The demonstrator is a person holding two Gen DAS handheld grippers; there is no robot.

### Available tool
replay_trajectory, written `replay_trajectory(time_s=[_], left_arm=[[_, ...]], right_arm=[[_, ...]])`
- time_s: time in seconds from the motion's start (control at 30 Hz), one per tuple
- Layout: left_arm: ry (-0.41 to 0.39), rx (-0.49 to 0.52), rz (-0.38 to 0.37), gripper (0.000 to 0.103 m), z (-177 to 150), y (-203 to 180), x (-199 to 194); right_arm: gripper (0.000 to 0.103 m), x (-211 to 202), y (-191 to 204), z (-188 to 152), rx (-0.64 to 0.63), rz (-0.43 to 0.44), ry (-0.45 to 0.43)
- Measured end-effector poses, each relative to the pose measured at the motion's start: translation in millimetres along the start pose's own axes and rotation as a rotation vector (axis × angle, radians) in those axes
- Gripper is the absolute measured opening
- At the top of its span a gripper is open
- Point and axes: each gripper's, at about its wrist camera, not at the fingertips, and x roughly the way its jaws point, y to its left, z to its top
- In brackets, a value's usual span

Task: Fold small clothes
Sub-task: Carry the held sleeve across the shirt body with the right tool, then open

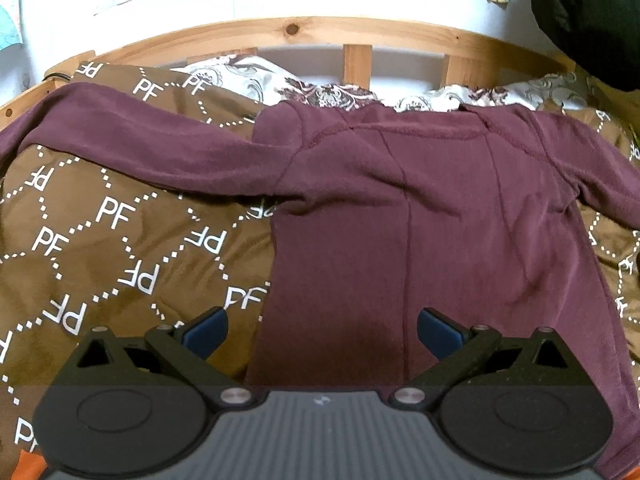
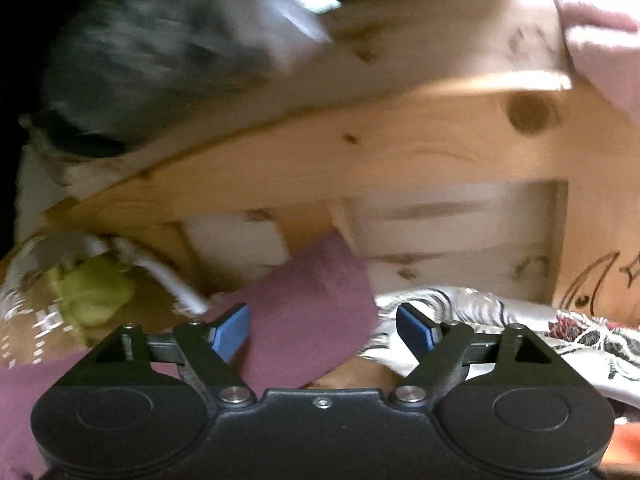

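A maroon long-sleeved top [image 1: 432,208] lies spread flat on the brown patterned quilt [image 1: 104,248], neck toward the wooden headboard and both sleeves stretched out sideways. My left gripper [image 1: 322,332] hovers open over the top's lower hem, with its blue pads [image 1: 208,330] apart and nothing pinched. In the blurred right wrist view, the cuff end of a maroon sleeve [image 2: 308,324] lies between the spread blue pads of my right gripper [image 2: 324,330]. That gripper is open, and the pads do not press on the cloth.
A pine headboard with slats [image 1: 356,64] runs across the back, and the wooden bed frame [image 2: 360,152] fills the right wrist view. A floral white pillow or sheet [image 1: 332,94] lies under the top's collar. A yellow-green cloth [image 2: 96,292] sits at the left, dark fabric [image 1: 592,16] hangs at upper right.
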Motion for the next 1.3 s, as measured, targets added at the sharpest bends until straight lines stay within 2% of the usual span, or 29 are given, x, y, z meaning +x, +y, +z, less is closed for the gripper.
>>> replay_trajectory(time_s=[0.03,0.1,0.17,0.23,0.37,0.5,0.63,0.8,1.07,1.3], left_arm=[[0.003,0.000,-0.002,0.102,0.0,0.2,1.2],[0.010,-0.003,-0.006,0.102,0.1,0.7,2.9],[0.012,-0.012,-0.013,0.102,0.3,2.2,2.7],[0.009,-0.021,-0.019,0.102,0.8,3.7,1.1],[-0.007,-0.036,-0.026,0.102,3.0,6.5,-4.9],[-0.016,-0.038,-0.002,0.102,6.1,7.5,-10.9],[-0.022,-0.033,0.043,0.102,7.3,11.0,-16.5],[-0.026,-0.098,0.048,0.102,10.6,26.0,-21.7],[-0.032,-0.198,0.042,0.102,12.1,44.1,-23.0],[-0.047,-0.262,0.042,0.102,11.8,54.2,-22.4]], right_arm=[[0.081,3.3,-3.5,-1.0,0.013,-0.004,0.013],[0.066,9.7,-6.2,-0.9,0.036,0.019,0.025],[0.027,12.6,-5.1,-0.5,0.022,0.052,0.038],[0.008,9.2,-3.4,-2.0,-0.005,0.074,0.030],[0.006,-13.3,3.4,1.3,-0.045,0.125,-0.055],[0.005,-51.0,19.3,-2.3,-0.166,0.215,-0.153],[0.005,-99.9,46.2,-13.2,-0.295,0.364,-0.219],[0.005,-168.9,90.5,-33.0,-0.453,0.616,-0.275],[0.005,-255.1,140.7,-97.5,-0.721,0.948,-0.268],[0.005,-300.7,141.7,-175.4,-0.974,1.118,-0.199]])
